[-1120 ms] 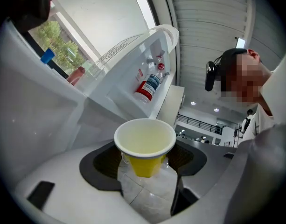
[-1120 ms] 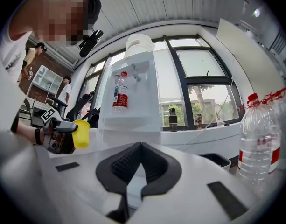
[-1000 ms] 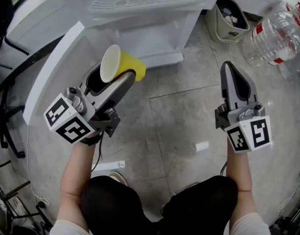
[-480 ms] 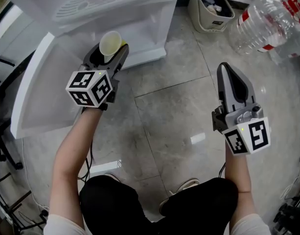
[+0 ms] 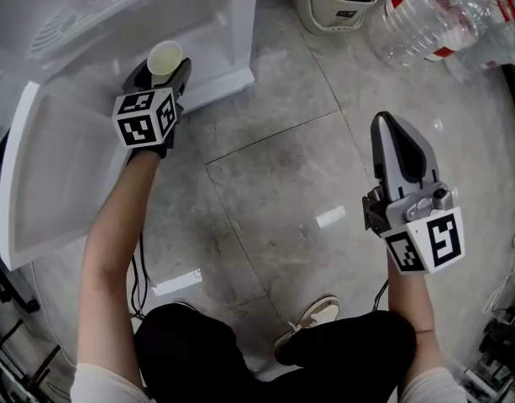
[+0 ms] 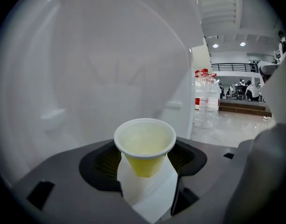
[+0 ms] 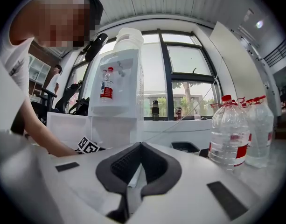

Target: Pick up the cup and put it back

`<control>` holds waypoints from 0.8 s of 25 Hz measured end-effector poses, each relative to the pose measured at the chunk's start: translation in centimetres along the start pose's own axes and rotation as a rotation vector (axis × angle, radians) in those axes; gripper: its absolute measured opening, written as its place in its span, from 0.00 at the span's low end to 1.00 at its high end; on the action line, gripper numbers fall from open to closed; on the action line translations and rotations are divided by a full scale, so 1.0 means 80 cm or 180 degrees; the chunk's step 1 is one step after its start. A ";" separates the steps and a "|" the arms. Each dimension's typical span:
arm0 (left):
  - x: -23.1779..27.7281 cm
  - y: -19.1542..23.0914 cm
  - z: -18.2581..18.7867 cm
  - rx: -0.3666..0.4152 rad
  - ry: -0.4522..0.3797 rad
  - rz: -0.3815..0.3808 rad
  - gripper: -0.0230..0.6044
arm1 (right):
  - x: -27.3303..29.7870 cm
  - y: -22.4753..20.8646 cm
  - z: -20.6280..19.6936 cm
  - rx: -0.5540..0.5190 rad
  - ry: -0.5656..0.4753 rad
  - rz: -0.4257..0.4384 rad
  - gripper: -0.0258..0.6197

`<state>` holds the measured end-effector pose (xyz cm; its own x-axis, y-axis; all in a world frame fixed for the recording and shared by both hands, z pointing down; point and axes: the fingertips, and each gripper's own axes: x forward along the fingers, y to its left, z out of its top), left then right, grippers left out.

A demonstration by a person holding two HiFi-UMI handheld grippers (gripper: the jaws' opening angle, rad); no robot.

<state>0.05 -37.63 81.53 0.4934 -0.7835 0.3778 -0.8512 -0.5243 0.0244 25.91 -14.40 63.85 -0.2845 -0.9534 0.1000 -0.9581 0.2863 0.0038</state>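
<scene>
Left hand-held gripper (image 5: 165, 70): clamps cup (image 5: 165, 57), tipped before, upright now | right hand-held gripper (image 5: 391, 124): closed, empty

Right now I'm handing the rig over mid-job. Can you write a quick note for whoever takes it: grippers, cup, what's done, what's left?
Left gripper: shut on the yellow cup, which is upright, mouth up, and looks empty.
Right gripper: jaws together, holding nothing, over the floor tiles.
Cup position: low in front of the white dispenser, beside its open door.
Done: cup picked up.
Left: set it down, probably inside the dispenser cabinet, then open the left jaws and withdraw.
</scene>
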 end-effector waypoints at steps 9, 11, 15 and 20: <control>0.045 0.012 -0.039 -0.0045 0.0289 0.0170 0.55 | -0.022 -0.019 -0.002 -0.0097 0.0104 -0.0108 0.07; 0.048 0.009 -0.039 0.0017 0.0299 0.0178 0.55 | -0.024 -0.021 -0.003 -0.0094 0.0105 -0.0113 0.07; 0.050 0.009 -0.036 0.0182 0.0280 0.0228 0.57 | -0.021 -0.023 -0.003 -0.0071 0.0086 -0.0096 0.07; 0.041 -0.002 -0.025 0.0371 0.0205 0.0143 0.67 | -0.011 -0.018 0.002 0.0013 -0.0002 -0.0009 0.07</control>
<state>1.47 -39.47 84.60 0.4394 -0.7860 0.4349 -0.8439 -0.5271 -0.1001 27.54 -14.03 63.60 -0.2817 -0.9543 0.0995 -0.9591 0.2832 0.0001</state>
